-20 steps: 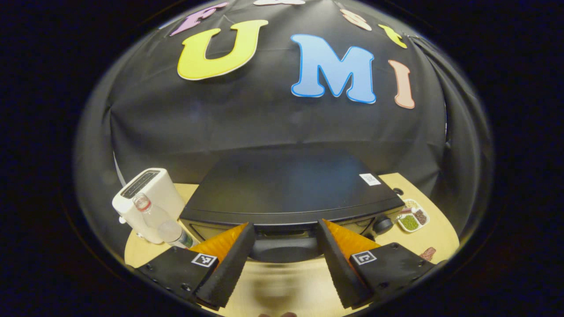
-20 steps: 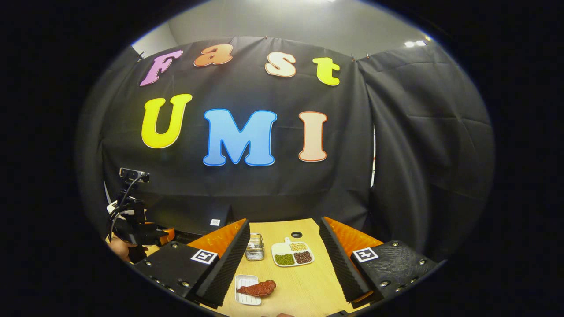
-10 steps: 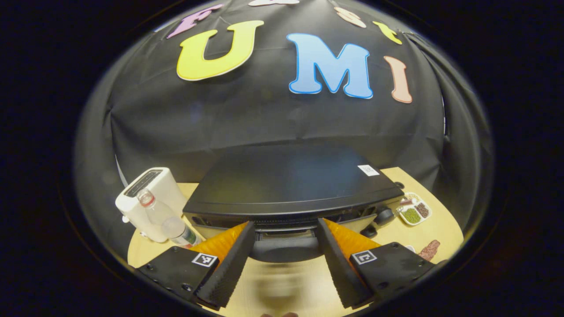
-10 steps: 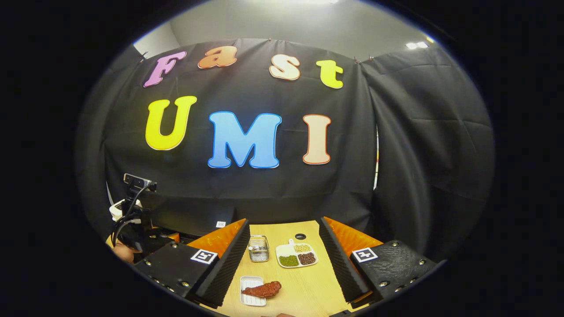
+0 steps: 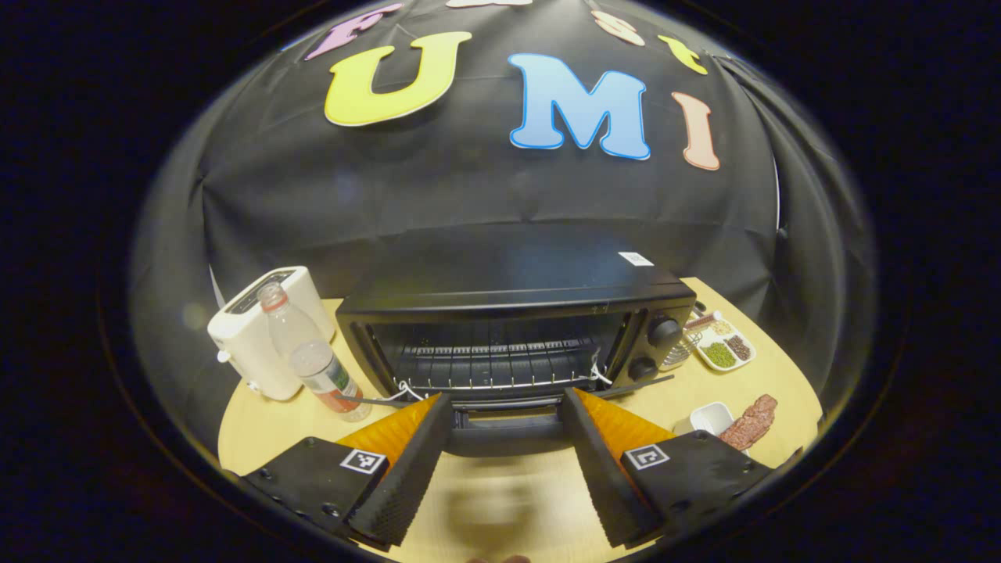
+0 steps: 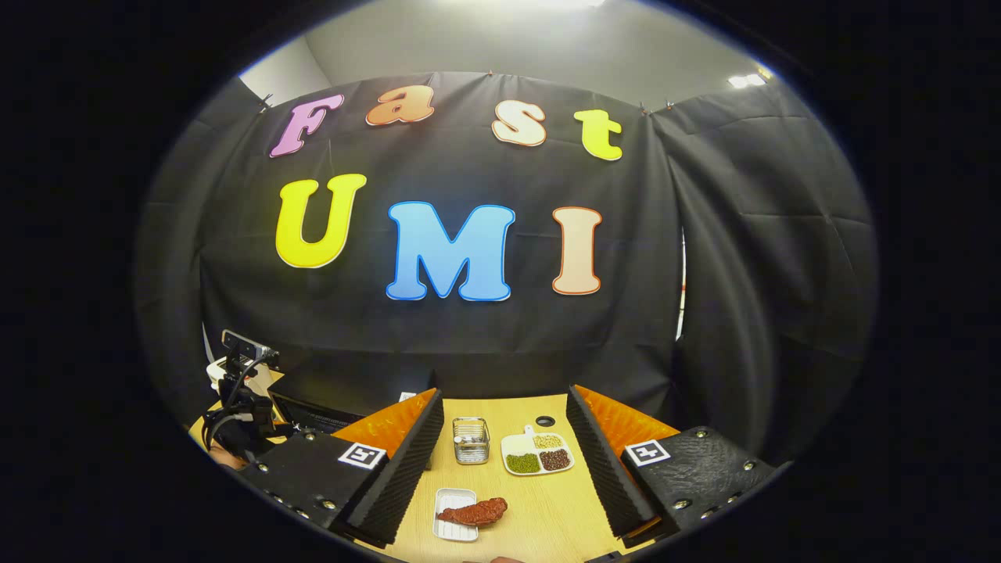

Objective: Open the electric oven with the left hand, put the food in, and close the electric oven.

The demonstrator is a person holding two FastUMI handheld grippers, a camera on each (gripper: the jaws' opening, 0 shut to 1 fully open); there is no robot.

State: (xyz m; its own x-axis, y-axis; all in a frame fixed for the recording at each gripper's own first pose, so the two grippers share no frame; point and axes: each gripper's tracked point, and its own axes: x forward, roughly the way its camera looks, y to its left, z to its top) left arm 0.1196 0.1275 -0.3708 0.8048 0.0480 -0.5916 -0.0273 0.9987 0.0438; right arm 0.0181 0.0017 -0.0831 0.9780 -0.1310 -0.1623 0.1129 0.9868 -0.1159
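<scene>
Left gripper view: the left hand-held gripper (image 5: pixel 504 438) has its two fingers spread wide, one on each side of the oven door's handle (image 5: pixel 507 435). The handle sits between them at their far ends; whether either finger presses on it cannot be told, and the gap looks too wide for a clamp. Over the last second the oven (image 5: pixel 516 332) has gone from showing mostly its dark top to showing its whole front, with the door (image 5: pixel 508 407) swung down towards the camera and the wire rack (image 5: pixel 493 371) inside now plain to see. By that sign the opening step looks done or very nearly so, and the cavity is ready for the food. Left of the oven stand a bottle (image 5: pixel 313 367) and a white toaster (image 5: pixel 262 332); right of it lie a divided dish (image 5: pixel 723 348) and the food (image 5: pixel 749 422), a reddish-brown piece resting across a small white tray (image 5: pixel 708 418) on the worktop (image 5: pixel 258 422).

Right gripper view: the right hand-held gripper (image 6: pixel 504 461) is also wide open and holds nothing. It hovers above the worktop with the food (image 6: pixel 473 512) below, between its fingers, not yet picked up.
</scene>
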